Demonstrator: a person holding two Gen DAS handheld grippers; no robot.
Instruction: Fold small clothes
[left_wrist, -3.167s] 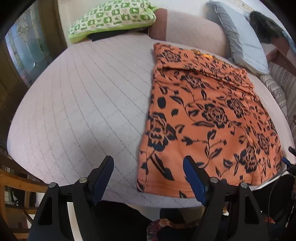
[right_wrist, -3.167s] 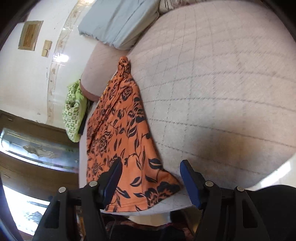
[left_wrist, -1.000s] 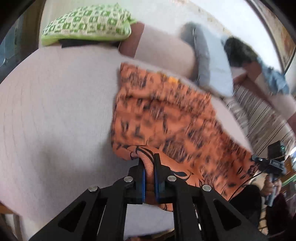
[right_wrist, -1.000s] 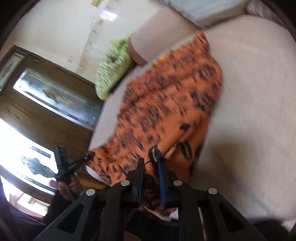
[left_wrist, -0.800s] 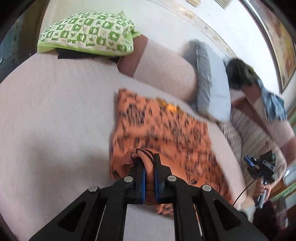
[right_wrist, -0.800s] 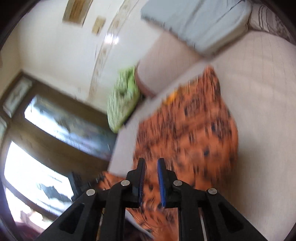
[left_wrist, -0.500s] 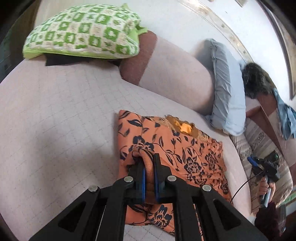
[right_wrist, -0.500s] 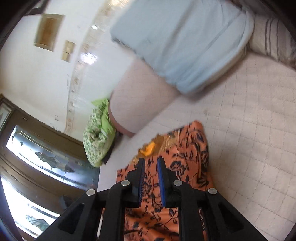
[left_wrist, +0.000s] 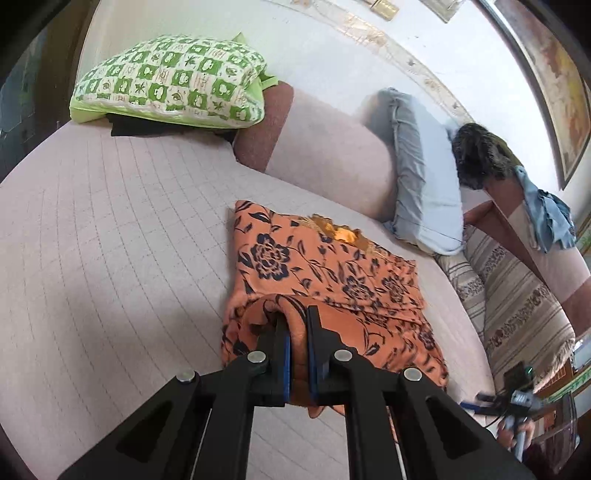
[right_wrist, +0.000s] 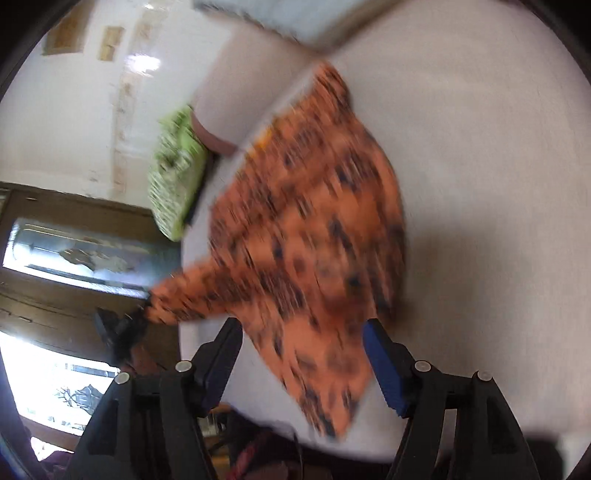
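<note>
An orange garment with a black flower print (left_wrist: 325, 273) lies on the pale quilted sofa seat (left_wrist: 110, 240), its near part doubled over its far part. My left gripper (left_wrist: 297, 325) is shut on the garment's folded-over edge, low over the seat. In the blurred right wrist view the garment (right_wrist: 306, 236) spreads across the seat (right_wrist: 480, 184), one corner stretched left to the other gripper (right_wrist: 122, 325). My right gripper (right_wrist: 301, 343) is open and empty, jaws wide apart just short of the garment's near edge. It also shows far right in the left wrist view (left_wrist: 517, 402).
A green checked pillow (left_wrist: 170, 79) lies at the seat's far left, a grey pillow (left_wrist: 424, 177) leans on the backrest, and a striped throw (left_wrist: 517, 306) covers the right end. A dark wooden door with glass (right_wrist: 74, 258) stands beyond the seat's edge.
My right gripper has opened, let go of the garment and pulled back from it. My left gripper stays shut on its edge, carried forward over the far part.
</note>
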